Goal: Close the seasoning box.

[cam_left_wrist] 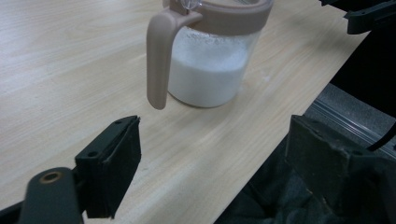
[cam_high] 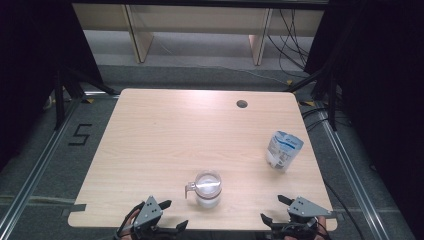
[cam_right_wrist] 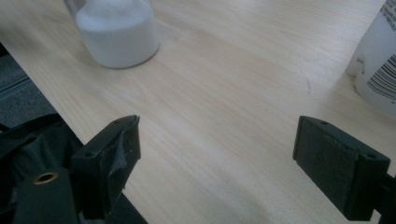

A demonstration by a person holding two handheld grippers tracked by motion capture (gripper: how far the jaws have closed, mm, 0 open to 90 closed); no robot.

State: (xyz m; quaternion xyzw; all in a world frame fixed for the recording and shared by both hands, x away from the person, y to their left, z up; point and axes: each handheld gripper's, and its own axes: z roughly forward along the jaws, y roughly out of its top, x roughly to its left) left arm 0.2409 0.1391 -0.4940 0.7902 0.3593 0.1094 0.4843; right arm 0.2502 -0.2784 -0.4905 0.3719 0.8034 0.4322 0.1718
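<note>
The jar (cam_high: pixel 208 189) stands just ahead-right of the left gripper (cam_high: pixel 169 216), handle (cam_left_wrist: pixel 157 60) toward it; probably nearer than the right gripper (cam_high: pixel 276 210). Both grippers wide open, empty.

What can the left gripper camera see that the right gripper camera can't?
Left gripper view alone: the jar's handle and tan lid rim, plus the other claw far off at the top right. Right gripper view alone: a white pouch with a barcode at the right edge. Both: the jar of white powder, the wooden table, and an open claw with nothing between its jaws, left and right.
</note>
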